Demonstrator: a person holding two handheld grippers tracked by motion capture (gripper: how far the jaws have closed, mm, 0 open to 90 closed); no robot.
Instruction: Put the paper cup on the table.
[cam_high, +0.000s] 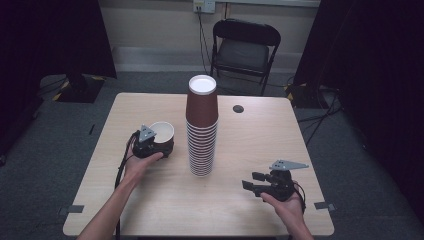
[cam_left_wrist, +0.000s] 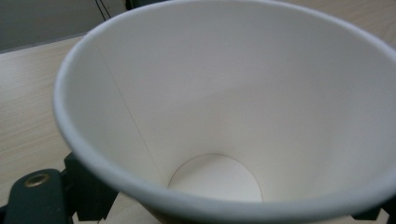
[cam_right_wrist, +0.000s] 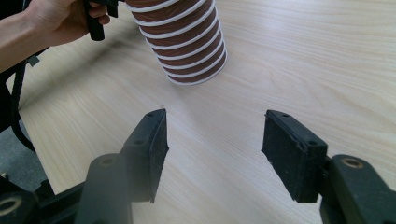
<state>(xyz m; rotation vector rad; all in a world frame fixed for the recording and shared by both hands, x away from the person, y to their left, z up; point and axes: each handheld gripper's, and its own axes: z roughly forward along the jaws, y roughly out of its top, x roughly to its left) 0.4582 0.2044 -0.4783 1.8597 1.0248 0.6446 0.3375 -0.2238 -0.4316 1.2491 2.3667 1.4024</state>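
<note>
- One loose cup (cam_high: 161, 134) at desk (cam_high: 150, 200) left, mouth up, just left of the stack (cam_high: 202, 127); left gripper (cam_high: 150, 145) sits at its near wall.
- Left gripper view: cup (cam_left_wrist: 233, 107) interior looms between the jaws, which flank the wall low down. Pad contact isn't visible, so can't call it clamped.
- Stack stands upright at desk centre, inverted cups, long axis vertical. Left hand is much nearer to it; likely path is a short move right.
- Right gripper (cam_high: 257, 182) jaws wide apart, empty, low at the desk's near right, pointing toward the stack base (cam_right_wrist: 196, 70).
</note>
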